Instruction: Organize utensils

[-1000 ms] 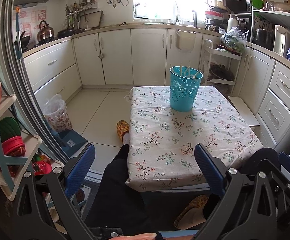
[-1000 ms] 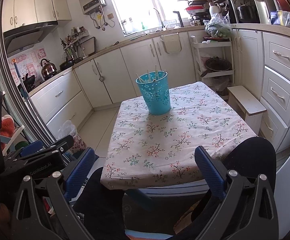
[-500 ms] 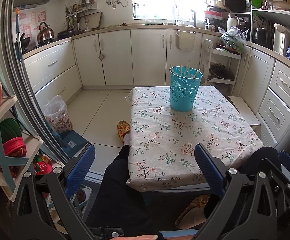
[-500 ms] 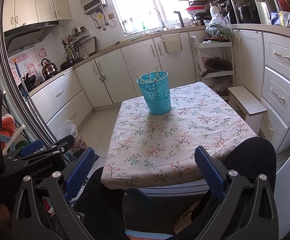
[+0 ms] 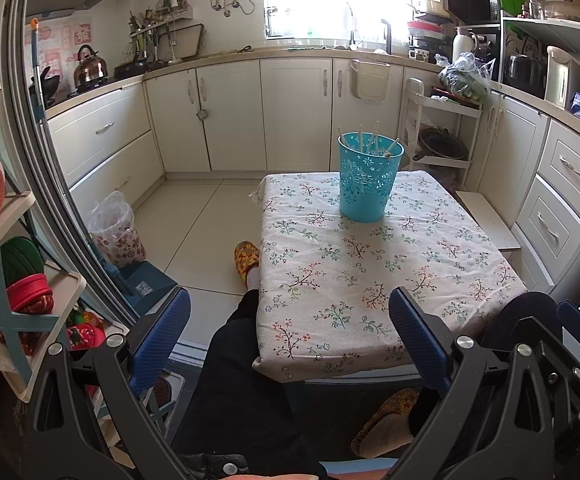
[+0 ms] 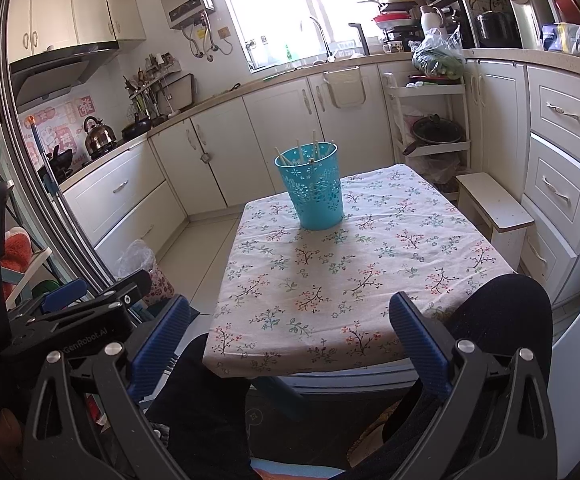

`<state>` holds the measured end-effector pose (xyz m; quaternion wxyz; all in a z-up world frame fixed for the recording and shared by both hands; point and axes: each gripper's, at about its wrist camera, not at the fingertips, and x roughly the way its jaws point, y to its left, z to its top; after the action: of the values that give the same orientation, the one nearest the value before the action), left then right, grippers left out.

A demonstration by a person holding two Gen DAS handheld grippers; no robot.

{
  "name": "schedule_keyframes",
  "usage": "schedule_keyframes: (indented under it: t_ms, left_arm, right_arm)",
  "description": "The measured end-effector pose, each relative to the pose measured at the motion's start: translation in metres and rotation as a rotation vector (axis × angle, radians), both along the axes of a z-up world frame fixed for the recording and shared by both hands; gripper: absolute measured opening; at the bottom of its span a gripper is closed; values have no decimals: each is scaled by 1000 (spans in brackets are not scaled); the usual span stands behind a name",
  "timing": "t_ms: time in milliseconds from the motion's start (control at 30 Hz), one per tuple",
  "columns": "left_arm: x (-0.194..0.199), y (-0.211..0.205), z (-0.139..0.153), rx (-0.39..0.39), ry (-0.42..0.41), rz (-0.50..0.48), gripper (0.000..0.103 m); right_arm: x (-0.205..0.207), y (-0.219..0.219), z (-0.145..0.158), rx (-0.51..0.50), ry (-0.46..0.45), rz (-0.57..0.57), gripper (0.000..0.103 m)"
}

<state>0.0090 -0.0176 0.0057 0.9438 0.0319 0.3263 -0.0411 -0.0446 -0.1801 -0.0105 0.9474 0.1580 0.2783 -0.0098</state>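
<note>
A turquoise perforated holder (image 5: pixel 368 182) stands upright at the far end of the floral-cloth table (image 5: pixel 370 280), with several pale chopsticks (image 5: pixel 374 140) sticking out of it. It also shows in the right wrist view (image 6: pixel 314 188) with the chopsticks (image 6: pixel 308 150). My left gripper (image 5: pixel 290 332) is open and empty, held off the table's near edge above the person's lap. My right gripper (image 6: pixel 290 332) is open and empty, also short of the near edge of the table (image 6: pixel 350 280). The left gripper's body (image 6: pixel 69 320) shows at the lower left of the right wrist view.
The person's dark-trousered legs (image 5: pixel 245 380) sit under the near edge. A small white stool (image 6: pixel 494 204) stands right of the table. White cabinets (image 5: pixel 298 116) line the back and right. A shelf rack (image 5: pixel 5 272) is at the left, a bagged bin (image 5: pixel 115 228) on the floor.
</note>
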Motion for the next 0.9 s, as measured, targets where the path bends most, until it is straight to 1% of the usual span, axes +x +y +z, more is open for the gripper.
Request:
schedule_keyframes:
  t_ms: [900]
  left_arm:
    - [-4, -1, 0, 0, -3, -2, 95]
  right_arm:
    - [-1, 3, 2, 0, 1, 3, 95]
